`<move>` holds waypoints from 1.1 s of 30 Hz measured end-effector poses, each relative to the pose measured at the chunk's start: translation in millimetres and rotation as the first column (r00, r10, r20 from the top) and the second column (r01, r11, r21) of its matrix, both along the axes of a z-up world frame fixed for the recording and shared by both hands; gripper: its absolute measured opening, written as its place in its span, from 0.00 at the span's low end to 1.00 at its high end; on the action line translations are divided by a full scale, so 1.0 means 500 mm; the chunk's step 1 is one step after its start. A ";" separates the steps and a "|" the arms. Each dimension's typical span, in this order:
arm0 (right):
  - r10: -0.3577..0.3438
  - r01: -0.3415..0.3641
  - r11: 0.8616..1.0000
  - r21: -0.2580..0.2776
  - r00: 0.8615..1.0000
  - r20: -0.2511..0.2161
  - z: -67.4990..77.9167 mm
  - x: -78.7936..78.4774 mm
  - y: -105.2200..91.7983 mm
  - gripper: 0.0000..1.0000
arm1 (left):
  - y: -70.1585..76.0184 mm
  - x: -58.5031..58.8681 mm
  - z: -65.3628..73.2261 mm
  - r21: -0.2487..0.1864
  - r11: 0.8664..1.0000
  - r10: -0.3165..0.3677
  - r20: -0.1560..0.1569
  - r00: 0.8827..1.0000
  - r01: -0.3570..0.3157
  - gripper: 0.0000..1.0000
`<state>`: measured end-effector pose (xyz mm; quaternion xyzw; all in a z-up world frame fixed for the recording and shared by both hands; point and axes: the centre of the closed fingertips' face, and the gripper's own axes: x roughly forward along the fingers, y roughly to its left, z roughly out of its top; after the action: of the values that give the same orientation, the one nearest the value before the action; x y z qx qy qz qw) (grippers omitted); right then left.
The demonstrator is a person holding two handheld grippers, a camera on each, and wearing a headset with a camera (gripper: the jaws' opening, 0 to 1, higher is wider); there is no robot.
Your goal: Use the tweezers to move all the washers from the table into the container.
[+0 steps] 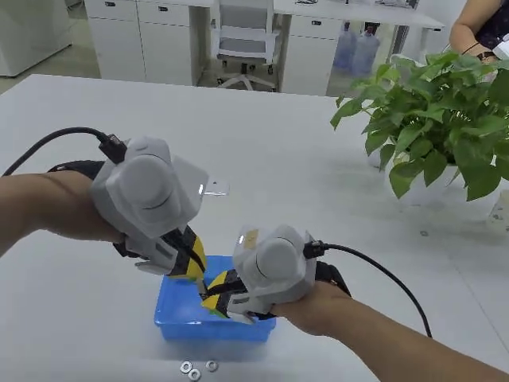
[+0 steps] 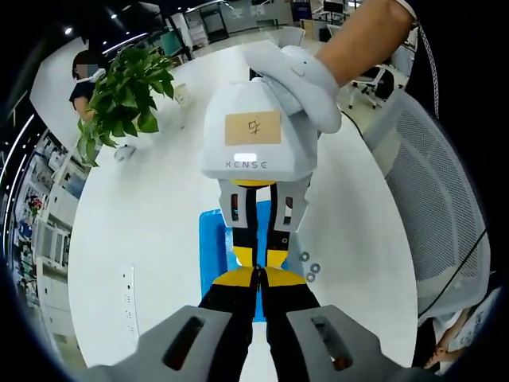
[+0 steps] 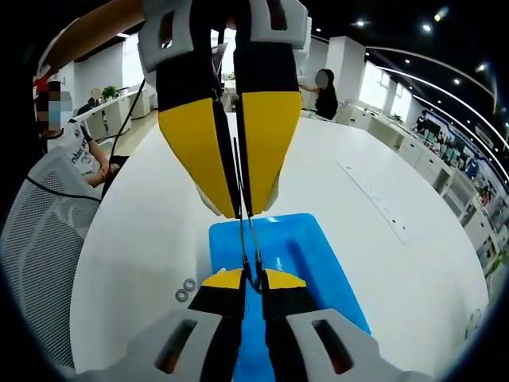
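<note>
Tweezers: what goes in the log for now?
left gripper: shut on tweezers | right gripper: shut on tweezers | both: over container | washers: on table

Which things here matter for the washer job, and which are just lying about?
For the job: washers, tweezers, blue container, left gripper, right gripper.
Lying about: potted plant, office chair, water bottles.
</note>
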<state>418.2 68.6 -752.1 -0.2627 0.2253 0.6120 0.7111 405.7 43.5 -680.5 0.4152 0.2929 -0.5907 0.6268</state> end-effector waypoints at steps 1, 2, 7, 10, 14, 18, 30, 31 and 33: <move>0.001 -0.001 1.000 0.000 1.000 -0.004 -0.003 0.001 0.001 0.09 | 0.001 0.002 -0.003 0.002 1.000 0.001 -0.003 1.000 -0.001 0.06; 0.003 -0.003 1.000 -0.002 1.000 -0.005 -0.006 0.003 0.003 0.09 | 0.003 0.005 -0.006 0.004 1.000 0.002 -0.005 1.000 -0.002 0.06; 0.006 -0.006 1.000 -0.005 1.000 -0.004 -0.018 0.016 0.009 0.09 | 0.009 0.019 -0.017 0.006 1.000 0.009 -0.008 1.000 -0.009 0.06; 0.011 -0.011 1.000 -0.009 1.000 -0.002 -0.026 0.025 0.011 0.09 | 0.013 0.029 -0.027 0.011 1.000 0.015 -0.008 1.000 -0.015 0.06; 0.017 -0.017 1.000 -0.017 1.000 -0.001 -0.034 0.032 0.013 0.09 | 0.015 0.037 -0.034 0.010 1.000 0.020 -0.012 1.000 -0.020 0.06; 0.017 -0.017 1.000 -0.021 1.000 -0.003 -0.043 0.040 0.012 0.09 | 0.015 0.044 -0.043 0.011 1.000 0.023 -0.012 1.000 -0.023 0.06; 0.024 -0.025 0.999 -0.035 1.000 -0.012 -0.059 0.045 0.013 0.09 | 0.014 0.047 -0.059 0.014 1.000 0.024 -0.018 1.000 -0.024 0.06; 0.024 -0.025 0.999 -0.036 1.000 -0.013 -0.060 0.045 0.014 0.09 | 0.014 0.046 -0.060 0.016 1.000 0.024 -0.019 1.000 -0.024 0.06; 0.026 -0.027 0.999 -0.038 1.000 -0.013 -0.063 0.044 0.014 0.09 | 0.015 0.046 -0.063 0.019 1.000 0.024 -0.020 1.000 -0.024 0.06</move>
<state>440.2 75.4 -783.5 -0.2756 0.2377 0.6185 0.6964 428.7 51.2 -711.8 0.4117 0.3096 -0.5846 0.6269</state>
